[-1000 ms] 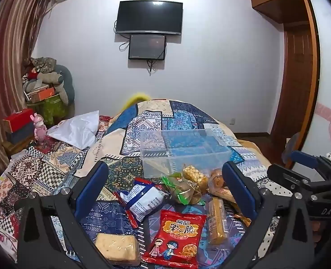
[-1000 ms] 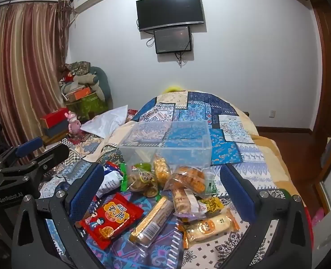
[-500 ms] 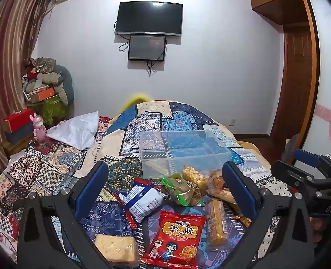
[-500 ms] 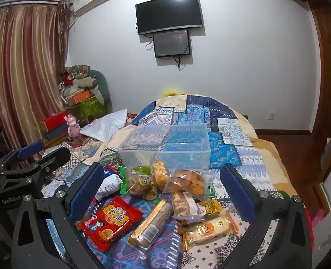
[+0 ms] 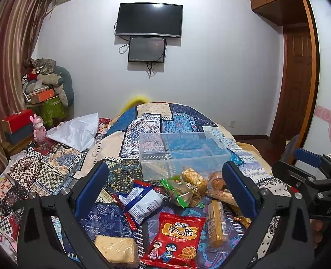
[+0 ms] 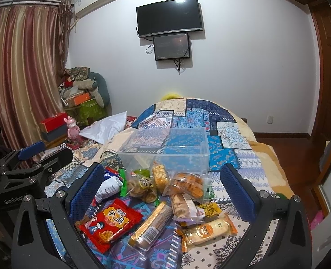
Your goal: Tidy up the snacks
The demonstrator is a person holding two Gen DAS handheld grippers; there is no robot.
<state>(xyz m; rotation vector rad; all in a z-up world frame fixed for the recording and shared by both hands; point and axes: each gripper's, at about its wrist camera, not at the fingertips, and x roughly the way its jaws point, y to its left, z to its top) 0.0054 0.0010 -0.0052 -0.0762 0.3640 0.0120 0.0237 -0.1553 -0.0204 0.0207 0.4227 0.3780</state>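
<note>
Right wrist: tongs open above snacks, bin empty.

We've got both claws wide open, holding nothing: left claw and right claw side by side, level, near the bed's front edge.

Snack pile on bed, just before plastic bin; pillow left, TV behind.

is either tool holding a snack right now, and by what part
Nothing is held. The left tool and the right tool are both open above the snacks on the bed.
</note>
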